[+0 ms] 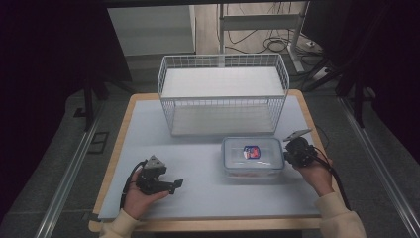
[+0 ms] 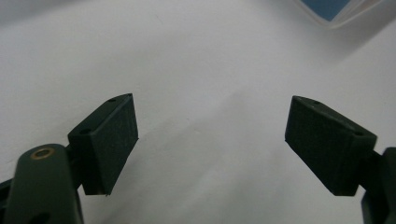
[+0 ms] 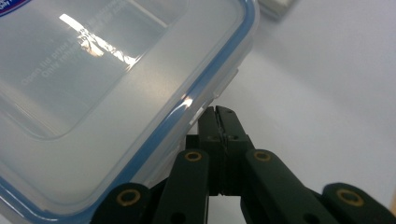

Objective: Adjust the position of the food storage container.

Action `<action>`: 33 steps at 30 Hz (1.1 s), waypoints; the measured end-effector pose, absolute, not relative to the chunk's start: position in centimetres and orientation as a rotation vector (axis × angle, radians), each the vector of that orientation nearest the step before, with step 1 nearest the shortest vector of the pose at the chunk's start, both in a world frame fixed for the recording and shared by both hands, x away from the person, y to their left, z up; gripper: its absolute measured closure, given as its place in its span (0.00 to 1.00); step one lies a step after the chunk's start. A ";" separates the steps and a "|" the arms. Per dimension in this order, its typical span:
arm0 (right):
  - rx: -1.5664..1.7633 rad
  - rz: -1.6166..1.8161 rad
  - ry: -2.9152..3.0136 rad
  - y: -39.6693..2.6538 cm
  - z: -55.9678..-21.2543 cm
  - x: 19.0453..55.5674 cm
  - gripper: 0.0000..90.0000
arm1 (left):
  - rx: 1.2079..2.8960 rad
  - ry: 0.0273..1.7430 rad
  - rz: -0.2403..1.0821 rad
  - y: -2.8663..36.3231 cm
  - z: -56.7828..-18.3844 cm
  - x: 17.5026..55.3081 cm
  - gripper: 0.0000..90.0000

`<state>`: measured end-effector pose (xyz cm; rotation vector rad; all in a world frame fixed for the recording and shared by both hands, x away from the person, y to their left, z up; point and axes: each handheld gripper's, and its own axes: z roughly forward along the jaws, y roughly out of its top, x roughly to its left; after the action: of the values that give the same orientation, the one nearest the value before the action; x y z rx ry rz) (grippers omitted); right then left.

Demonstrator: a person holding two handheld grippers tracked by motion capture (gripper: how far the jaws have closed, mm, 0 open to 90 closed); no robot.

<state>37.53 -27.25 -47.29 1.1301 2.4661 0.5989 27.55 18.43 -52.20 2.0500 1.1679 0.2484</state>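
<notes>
A clear plastic food box (image 1: 252,157) with a blue-rimmed lid and a red-and-blue label lies on the grey table top in front of the basket. My right gripper (image 1: 288,153) is at its right short side. In the right gripper view that gripper (image 3: 223,112) has its jaws pressed together, tips just under the side latch flap (image 3: 219,88) of the box lid (image 3: 107,88). My left gripper (image 1: 176,184) rests near the table's front left, jaws wide apart. In the left gripper view only bare table lies between the fingers (image 2: 109,140).
A white wire basket (image 1: 223,94) stands at the back middle of the table (image 1: 148,129). A box corner (image 2: 336,11) shows at the top right of the left gripper view. Cables and a metal frame lie on the floor beyond.
</notes>
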 end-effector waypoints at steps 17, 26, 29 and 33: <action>0.963 0.682 2.539 -20.4 -48.1 37.5 1.00 | 2.038 1.184 0.242 18.9 -52.3 27.7 0.19; 0.957 0.744 2.495 -20.3 -47.9 37.1 1.00 | 2.025 1.186 0.246 19.2 -52.2 27.7 0.19; 1.010 0.795 2.479 -21.6 -47.6 37.2 1.00 | 2.023 1.187 0.245 19.3 -52.2 27.7 0.19; 1.062 0.854 2.470 -23.0 -47.5 36.8 1.00 | 2.021 1.189 0.246 19.3 -52.2 27.7 0.19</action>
<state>36.80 -23.03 -47.51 1.0625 2.4702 0.8536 27.72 19.30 -52.19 2.0207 1.1894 0.2463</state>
